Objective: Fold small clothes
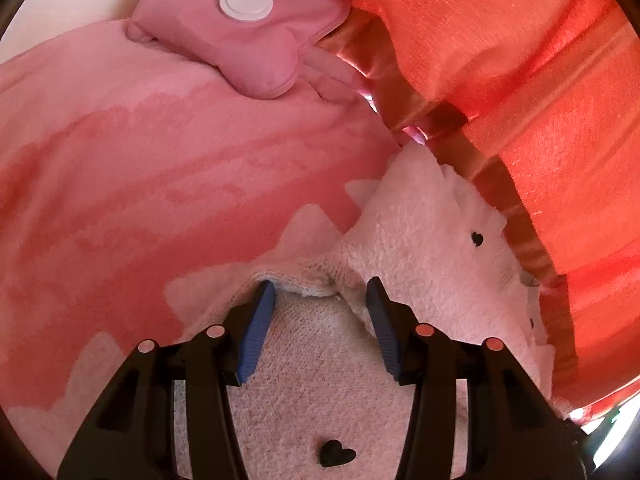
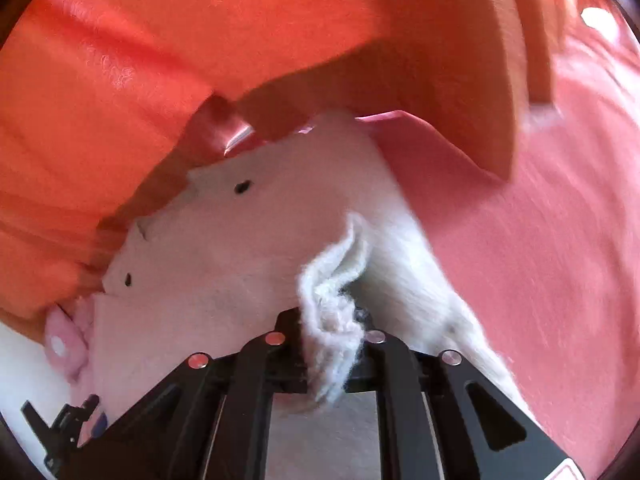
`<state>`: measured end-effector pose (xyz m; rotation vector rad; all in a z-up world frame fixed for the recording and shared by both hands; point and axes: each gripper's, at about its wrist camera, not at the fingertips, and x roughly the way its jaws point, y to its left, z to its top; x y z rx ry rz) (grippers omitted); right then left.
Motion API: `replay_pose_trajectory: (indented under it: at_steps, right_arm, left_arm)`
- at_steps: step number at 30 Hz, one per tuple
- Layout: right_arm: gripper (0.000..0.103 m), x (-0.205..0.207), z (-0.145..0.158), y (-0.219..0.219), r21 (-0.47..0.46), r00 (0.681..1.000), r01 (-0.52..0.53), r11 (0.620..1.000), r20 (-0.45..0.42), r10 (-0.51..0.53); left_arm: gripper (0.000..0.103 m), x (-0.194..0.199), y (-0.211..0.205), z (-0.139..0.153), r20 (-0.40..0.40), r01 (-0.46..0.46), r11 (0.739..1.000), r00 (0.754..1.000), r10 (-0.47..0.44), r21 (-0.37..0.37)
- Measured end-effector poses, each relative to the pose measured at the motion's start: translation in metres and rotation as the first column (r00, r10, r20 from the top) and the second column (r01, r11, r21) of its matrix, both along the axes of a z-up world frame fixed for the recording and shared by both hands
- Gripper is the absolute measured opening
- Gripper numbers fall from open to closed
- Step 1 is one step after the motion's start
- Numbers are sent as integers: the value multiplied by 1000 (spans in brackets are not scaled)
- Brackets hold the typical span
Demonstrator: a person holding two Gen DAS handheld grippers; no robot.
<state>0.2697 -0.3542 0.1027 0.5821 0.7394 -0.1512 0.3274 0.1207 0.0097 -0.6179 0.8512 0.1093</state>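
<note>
While the left gripper hovers with jaws wide over the pale knit, its blue pads just at a folded edge of the cloth and nothing between them, the right gripper is clamped on a bunched fold of that same knit (fuzzy, with small black hearts). The knit lies on a pink blanket, running from the left view's 6 o'clock up toward 2 o'clock, where it meets an orange cushion. A pink pouch with a white disc sits at 11 o'clock, well apart from the knit.
</note>
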Motion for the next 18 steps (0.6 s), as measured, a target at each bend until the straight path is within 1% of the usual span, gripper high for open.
replay_pose_trajectory:
  at_steps: [1,2,3,4,5,6,7,8,9,10,11,12,13,14,16,17,18]
  right_arm:
    - [9,0,25,10,-5,993,-68,998,96,68]
    - [9,-5,53,21,-4,964,-154,988,221,151]
    - [8,-14,81,27,-9,901,-247,969,366,233]
    - [7,-21,97,27,-36,851,-287,957,450,272]
    - [7,-21,98,20,-69,854,-259,963,449,262]
    - [7,-13,88,10,-85,891,-208,974,394,224]
    - [7,-2,68,-3,-91,939,-148,985,300,169]
    - [8,11,39,-19,-87,980,-95,992,167,108]
    - [7,25,-2,-36,-94,998,-46,995,-42,42]
    - [7,27,-29,-44,-123,987,-25,992,-164,4]
    - [7,18,-39,-47,-122,990,-31,992,-138,14]
    - [8,10,-34,-46,-115,995,-31,993,-94,20]
    - [8,5,-29,-46,-97,997,-32,995,-70,25]
    - [8,-2,-20,-44,-61,999,-44,997,-21,43]
    - [8,-14,-10,-44,-63,996,-61,996,64,65]
    - [8,-14,-17,-47,-102,997,-57,993,50,63]
    - [10,-3,-33,-54,-109,998,-49,993,-42,44]
  left_arm:
    - [46,0,-1,0,0,3,1000,1000,-3,8]
    - [46,0,-1,0,-1,5,1000,1000,-5,13]
    - [46,1,-1,0,-2,6,1000,1000,-6,15]
    - [46,1,-2,0,-1,5,1000,1000,-5,18]
    - [46,1,-2,0,-1,6,1000,1000,-6,24]
    - [46,0,-3,0,-1,8,1000,1000,-8,29]
    - [46,0,-4,0,1,10,999,1000,-10,35]
    - [47,0,-4,0,1,10,999,1000,-10,38]
    - [48,0,-5,0,2,10,999,1000,-10,40]
    - [48,0,-6,0,3,13,999,1000,-13,45]
    - [48,0,-7,0,4,15,999,1000,-15,52]
    - [48,0,-7,0,5,15,998,1000,-15,57]
    - [48,0,-8,0,6,13,998,1000,-14,61]
    - [48,1,-8,-1,6,12,998,1000,-13,64]
    - [48,1,-9,-1,6,15,997,1000,-15,70]
    - [48,1,-9,-1,6,16,997,1000,-16,72]
    - [48,1,-10,-1,6,17,997,1000,-17,74]
